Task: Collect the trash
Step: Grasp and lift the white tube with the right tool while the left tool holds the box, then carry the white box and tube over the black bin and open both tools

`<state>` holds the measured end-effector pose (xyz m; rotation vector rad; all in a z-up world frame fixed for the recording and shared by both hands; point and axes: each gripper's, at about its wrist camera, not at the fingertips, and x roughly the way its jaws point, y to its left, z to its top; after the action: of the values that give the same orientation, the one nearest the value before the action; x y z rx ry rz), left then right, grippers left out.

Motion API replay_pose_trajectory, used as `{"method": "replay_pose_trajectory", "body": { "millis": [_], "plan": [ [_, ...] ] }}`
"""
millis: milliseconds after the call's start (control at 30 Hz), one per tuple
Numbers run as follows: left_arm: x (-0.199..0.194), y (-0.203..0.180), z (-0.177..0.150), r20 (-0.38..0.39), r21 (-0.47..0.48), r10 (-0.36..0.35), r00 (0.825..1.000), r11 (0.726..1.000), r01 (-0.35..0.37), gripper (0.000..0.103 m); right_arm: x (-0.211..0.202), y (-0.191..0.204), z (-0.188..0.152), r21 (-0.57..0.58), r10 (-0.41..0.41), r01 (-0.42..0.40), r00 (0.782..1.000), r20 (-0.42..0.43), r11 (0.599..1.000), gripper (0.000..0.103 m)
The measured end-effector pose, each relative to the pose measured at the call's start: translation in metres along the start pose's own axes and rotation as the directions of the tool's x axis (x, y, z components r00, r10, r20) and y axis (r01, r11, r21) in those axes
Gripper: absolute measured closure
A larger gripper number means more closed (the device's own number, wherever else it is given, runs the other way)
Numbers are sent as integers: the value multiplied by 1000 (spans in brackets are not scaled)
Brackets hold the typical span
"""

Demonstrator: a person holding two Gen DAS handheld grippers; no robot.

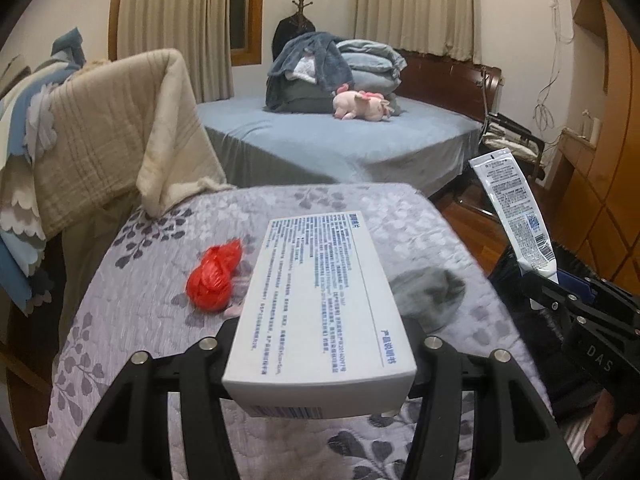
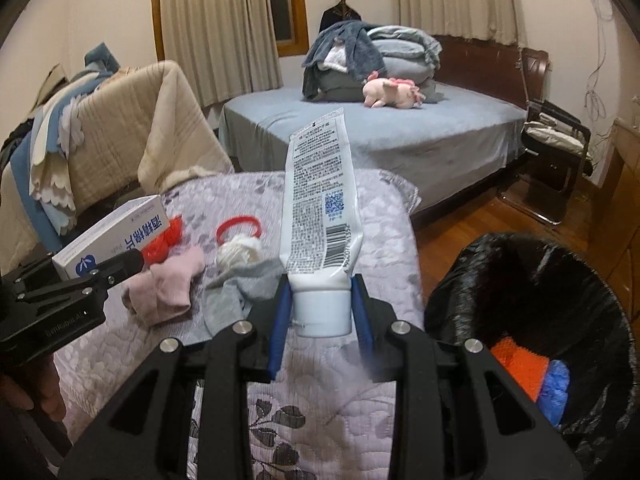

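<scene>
Nearest to me, the right gripper (image 2: pixel 322 308) is clamped on the cap end of a white tube (image 2: pixel 320 216), its blue pads squeezing the cap from both sides so the flattened body sticks up and away, clear of the covers. Holding it by the hard cap looks sensible, since the soft body would fold. Just to its right stands the trash bin (image 2: pixel 592 280), lined with a black bag and already holding something orange and something blue, so I'd judge the tube only needs swinging over the rim and letting go. The left gripper (image 1: pixel 320 364) has its jaws about half open and pressed on the long sides of a white box (image 1: pixel 316 300), carried flat above the quilted bedspread (image 1: pixel 120 320) with its printed face up (the grip sits at the near end, so the far end overhangs). Both pieces of trash are therefore in the air, not yet in the bin. Lying on the bedspread beyond are a crumpled red bag (image 1: pixel 214 278), a pink sock (image 2: pixel 168 288), a grey sock (image 2: pixel 236 292), a white wad (image 2: pixel 240 250) and a red ring (image 2: pixel 240 225); which count as rubbish I can only guess. Farther off, a blue bed (image 1: pixel 320 144) bears folded blankets (image 1: pixel 352 68) and a pink plush pig (image 1: pixel 360 106).
</scene>
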<state>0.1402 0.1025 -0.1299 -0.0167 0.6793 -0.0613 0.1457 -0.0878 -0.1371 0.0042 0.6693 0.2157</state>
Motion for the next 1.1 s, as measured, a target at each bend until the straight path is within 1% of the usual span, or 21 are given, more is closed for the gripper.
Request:
{"method": "replay_pose_trajectory", "body": {
  "millis": [167,367,633,833,1033,1100],
  "plan": [
    [-12,-17,11,32,20,-26,999,999,25,48,-19,-10,7,24,-7,6,999,36,1000,74],
    [-21,-39,18,59,46,-60,996,997,58,48,-43,-29,9,41,-40,38,997,71,998,74],
    [-21,-77,21,69,87,-119,990,990,113,48,-65,-65,4,99,-121,112,989,85,989,74],
    [-17,-118,28,75,129,-197,978,974,186,48,-83,-100,0,142,-198,184,976,92,973,74],
    [-13,-167,36,80,187,-294,953,943,275,48,-98,-138,-11,188,-283,263,956,84,946,74],
    [-12,-181,37,79,199,-316,945,934,296,48,-102,-150,-15,198,-306,286,949,79,938,74]
  ]
}}
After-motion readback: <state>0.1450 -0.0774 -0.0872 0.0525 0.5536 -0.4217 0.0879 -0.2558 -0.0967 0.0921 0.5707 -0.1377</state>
